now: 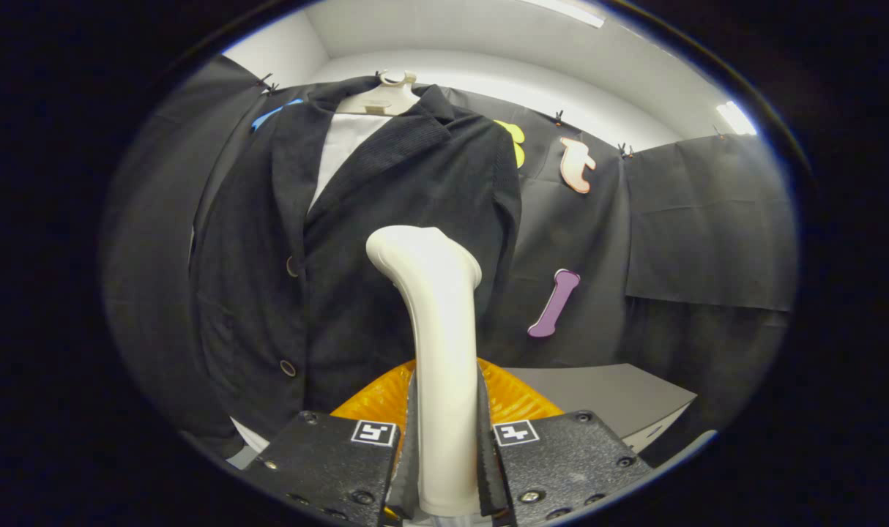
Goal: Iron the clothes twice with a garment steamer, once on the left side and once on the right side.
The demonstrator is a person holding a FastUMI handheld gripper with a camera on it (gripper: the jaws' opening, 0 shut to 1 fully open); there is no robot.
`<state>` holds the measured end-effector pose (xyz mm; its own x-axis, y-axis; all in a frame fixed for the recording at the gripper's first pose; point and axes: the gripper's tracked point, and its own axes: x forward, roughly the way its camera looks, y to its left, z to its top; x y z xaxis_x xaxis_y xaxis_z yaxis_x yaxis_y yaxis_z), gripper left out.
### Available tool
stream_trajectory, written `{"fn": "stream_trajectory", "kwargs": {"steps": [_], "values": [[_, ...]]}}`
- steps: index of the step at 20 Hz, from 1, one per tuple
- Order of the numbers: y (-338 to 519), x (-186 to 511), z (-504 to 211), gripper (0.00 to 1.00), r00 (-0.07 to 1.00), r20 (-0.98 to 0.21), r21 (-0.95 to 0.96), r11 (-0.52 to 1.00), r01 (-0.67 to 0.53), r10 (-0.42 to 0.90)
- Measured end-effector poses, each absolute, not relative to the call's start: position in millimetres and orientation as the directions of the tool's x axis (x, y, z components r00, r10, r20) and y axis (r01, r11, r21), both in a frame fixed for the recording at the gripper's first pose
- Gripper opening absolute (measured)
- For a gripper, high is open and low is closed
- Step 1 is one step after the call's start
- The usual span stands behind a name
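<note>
Gripping the garment steamer (436, 351) by its smooth, rounded cream plastic handle, with the gripper (444, 446) closed narrowly around it and both fingers (411, 454) pressing flat against the handle's sides. Rising straight up from between the fingers, then bending at the top into a curved, glossy head angled toward the cloth. Hanging just beyond the steamer head: a dark jacket (386, 241) of fine ribbed, matte weave, draped over a pale hanger (386, 91), with broad lapels folding open over a white shirt (342, 150) underneath. Showing two round dark buttons (288, 368) down the jacket's front edge. Sitting just behind the fingers, low down: an orange, ridged plastic piece (514, 399), fanning out in fine grooves. Lying beyond that, beside the jacket's hem, a flat grey table (605, 395) with a sharp corner.
</note>
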<state>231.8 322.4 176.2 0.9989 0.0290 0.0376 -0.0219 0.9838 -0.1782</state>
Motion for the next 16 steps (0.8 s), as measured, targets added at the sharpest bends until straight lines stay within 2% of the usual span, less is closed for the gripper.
{"fn": "stream_trajectory", "kwargs": {"steps": [16], "values": [[340.1, 221.4, 97.1, 0.35, 0.996, -0.082, -0.271, 0.961, -0.051, 0.030]]}}
